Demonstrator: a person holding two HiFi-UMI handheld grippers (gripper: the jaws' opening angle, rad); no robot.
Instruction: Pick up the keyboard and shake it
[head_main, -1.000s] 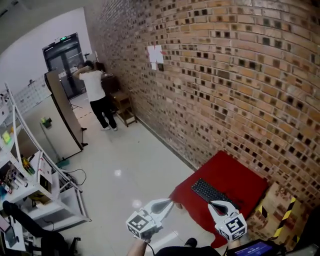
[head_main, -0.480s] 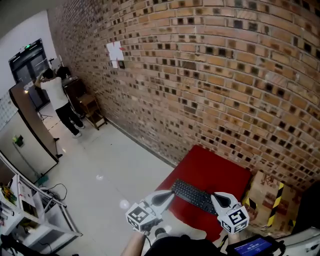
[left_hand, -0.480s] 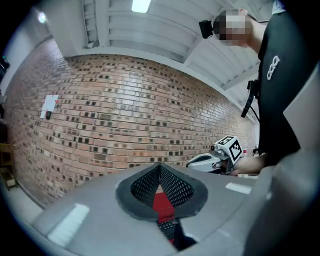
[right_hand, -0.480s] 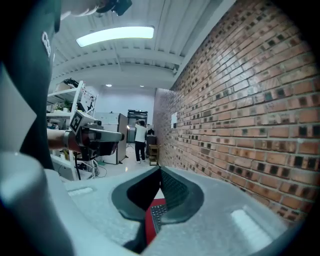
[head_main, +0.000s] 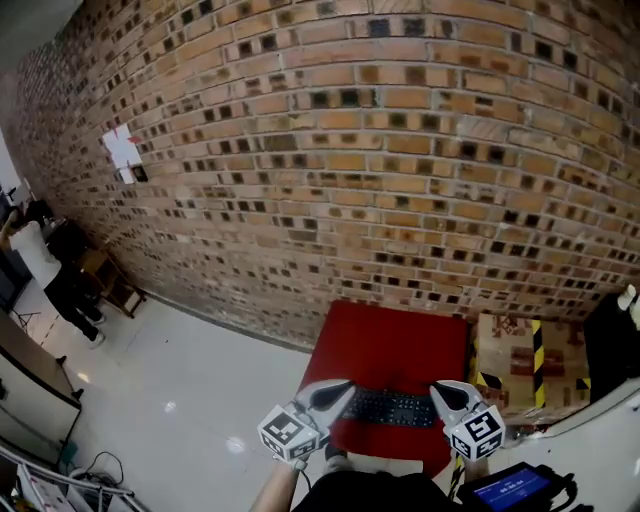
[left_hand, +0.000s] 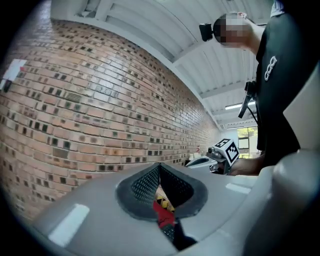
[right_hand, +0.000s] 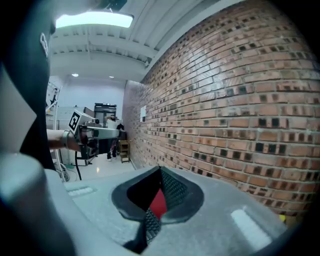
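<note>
A black keyboard (head_main: 391, 408) lies on a red-covered table (head_main: 395, 345), near its front edge. My left gripper (head_main: 344, 389) hovers over the keyboard's left end, and my right gripper (head_main: 439, 391) hovers over its right end. Both are shut with nothing between the jaws. In the left gripper view the shut jaws point at the brick wall; a sliver of red cloth (left_hand: 162, 216) and keyboard (left_hand: 169, 231) shows below them, and the right gripper (left_hand: 220, 155) is off to the right. In the right gripper view the left gripper (right_hand: 85, 131) is held level at the left.
A brick wall (head_main: 380, 180) runs right behind the table. A cardboard box (head_main: 515, 365) with yellow-black tape stands to the table's right. A person (head_main: 55, 280) stands far off at the left by a chair. Pale floor (head_main: 200, 390) spreads out left of the table.
The head view has swung right and closer to the wall; the red table and keyboard now sit centred below. Both grippers kept their places in front, still shut.
</note>
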